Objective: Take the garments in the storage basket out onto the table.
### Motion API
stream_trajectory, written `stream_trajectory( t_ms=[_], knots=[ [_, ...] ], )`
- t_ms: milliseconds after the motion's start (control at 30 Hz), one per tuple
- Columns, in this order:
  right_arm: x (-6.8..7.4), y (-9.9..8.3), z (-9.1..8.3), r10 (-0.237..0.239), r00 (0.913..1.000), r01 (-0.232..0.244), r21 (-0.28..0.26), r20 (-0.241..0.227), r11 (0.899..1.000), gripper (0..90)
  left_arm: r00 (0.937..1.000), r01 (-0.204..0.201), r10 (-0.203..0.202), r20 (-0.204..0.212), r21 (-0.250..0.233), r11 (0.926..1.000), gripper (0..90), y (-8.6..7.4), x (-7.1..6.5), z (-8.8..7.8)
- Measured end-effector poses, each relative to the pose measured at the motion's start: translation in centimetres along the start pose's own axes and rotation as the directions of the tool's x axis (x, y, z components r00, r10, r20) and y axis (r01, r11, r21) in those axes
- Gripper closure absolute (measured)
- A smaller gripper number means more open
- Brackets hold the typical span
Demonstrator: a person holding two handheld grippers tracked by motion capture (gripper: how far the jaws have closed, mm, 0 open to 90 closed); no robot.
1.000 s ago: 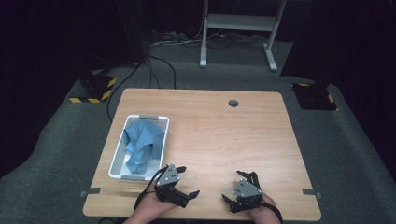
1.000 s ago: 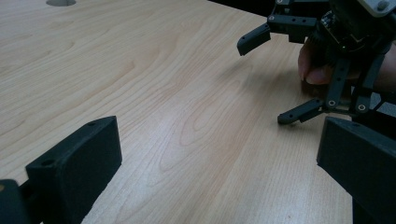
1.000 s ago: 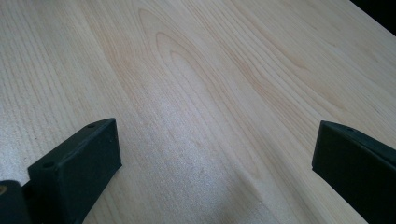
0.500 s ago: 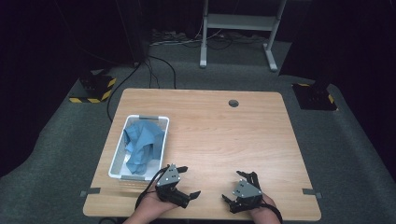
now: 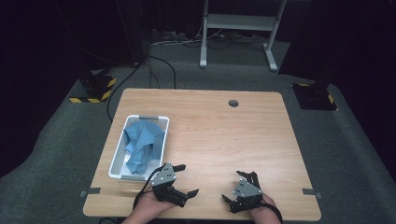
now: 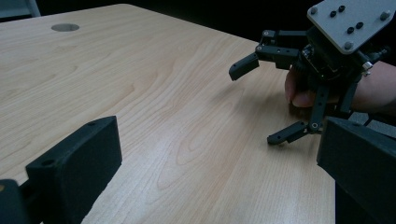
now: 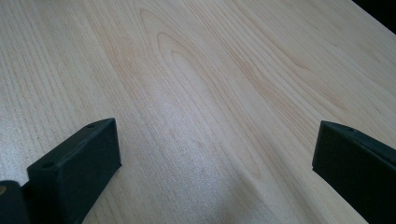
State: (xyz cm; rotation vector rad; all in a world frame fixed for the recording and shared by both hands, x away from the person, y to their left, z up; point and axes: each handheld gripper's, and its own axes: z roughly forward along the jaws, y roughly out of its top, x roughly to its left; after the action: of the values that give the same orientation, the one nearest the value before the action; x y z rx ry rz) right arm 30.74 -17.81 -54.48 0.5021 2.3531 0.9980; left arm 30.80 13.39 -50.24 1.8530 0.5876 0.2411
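Near the front edge of the wooden table [image 5: 210, 126], each hand holds a black gripper. My left gripper [image 5: 186, 180] sits left of centre, open and holding nothing. My right gripper [image 5: 233, 186] rests a little to its right, also open with nothing in it. In the left gripper view my own jaws [image 6: 217, 163] stand wide apart over bare wood. Beyond them is the right gripper [image 6: 261, 102] with its grey plate and the hand holding it. The right gripper view has its jaws [image 7: 215, 154] spread over bare wood grain.
A white basket [image 5: 119, 156] with a crumpled blue cloth [image 5: 142, 144] stands at the table's left side, just behind my left gripper. A round cable hole [image 5: 233, 103] sits near the far edge. Dark floor, cables and a metal stand surround the table.
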Motion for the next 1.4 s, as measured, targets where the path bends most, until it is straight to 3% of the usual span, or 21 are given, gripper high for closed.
stream_trajectory(
  t_ms=[567, 800, 1200, 1333, 1400],
  knots=[
    [0.0, 0.0, 0.0, -0.001, 1.0, 0.001, -0.001, 0.0, 1.0, 0.5, 0.9985, 0.01, -0.011, -0.054, -0.022, 0.9997, 0.3, 0.8, 0.8, -2.3],
    [0.0, 0.0, 0.0, -0.001, 1.0, 0.001, 0.0, 0.001, 1.0, 0.5, 0.9951, 0.003, -0.002, -0.099, 0.006, 1.0, 0.3, 1.3, 1.3, -3.2],
    [0.0, 0.0, 0.0, 0.0, 1.0, 0.0, -0.001, 0.0, 1.0, 0.5, 0.9775, 0.017, -0.017, -0.21, -0.001, 0.9999, 0.3, 1.7, 2.6, -5.5],
    [0.0, 0.0, 0.0, 0.0, 1.0, 0.0, -0.001, 0.0, 1.0, 0.5, 0.9689, 0.027, -0.028, -0.246, -0.005, 0.9996, 0.5, 1.8, 3.2, -6.3],
    [0.0, 0.0, 0.0, 0.0, 1.0, 0.0, -0.001, 0.0, 1.0, 0.4, 0.9614, 0.04, -0.04, -0.272, -0.009, 0.9992, 0.5, 1.8, 3.5, -6.8]
  ],
)
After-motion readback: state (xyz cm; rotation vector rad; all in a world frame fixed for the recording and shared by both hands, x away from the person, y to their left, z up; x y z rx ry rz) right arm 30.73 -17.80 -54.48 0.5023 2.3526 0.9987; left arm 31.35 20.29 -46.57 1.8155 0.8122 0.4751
